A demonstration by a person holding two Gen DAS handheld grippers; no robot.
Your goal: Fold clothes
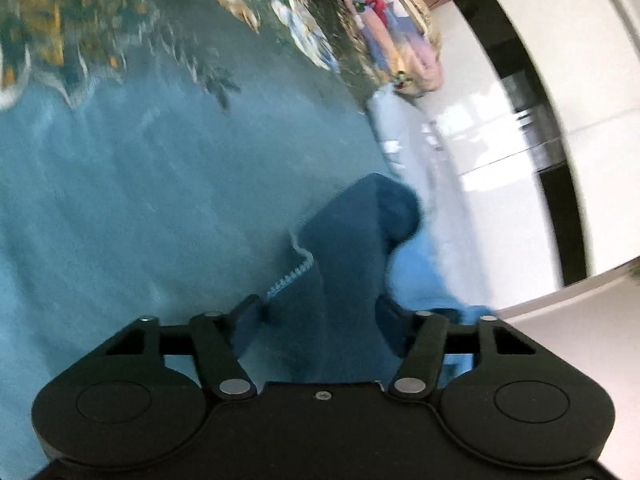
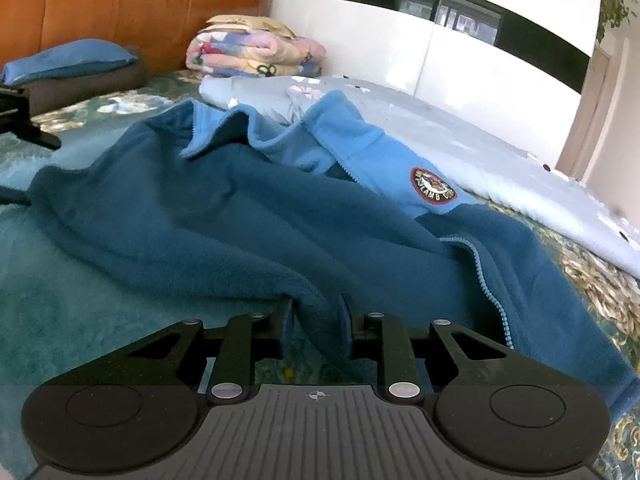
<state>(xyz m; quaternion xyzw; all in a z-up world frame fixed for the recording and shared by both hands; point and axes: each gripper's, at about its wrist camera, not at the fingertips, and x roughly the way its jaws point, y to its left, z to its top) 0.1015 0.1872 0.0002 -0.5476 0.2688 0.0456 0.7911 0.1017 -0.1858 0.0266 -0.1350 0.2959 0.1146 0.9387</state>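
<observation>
garment: blue fleece jacket (image 2: 248,216), zipped front, round red chest patch (image 2: 433,186)
state: unfolded, rumpled, collar flopped open
place: spread on the green patterned bedspread (image 2: 80,320), near its light-blue quilt (image 2: 460,136)

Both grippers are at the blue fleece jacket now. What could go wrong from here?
1. The right gripper pinches only a thin fold of the jacket; it may slip out when lifted.
2. The left gripper has cloth between its fingers, but the grip looks loose, so that side might drop.
</observation>
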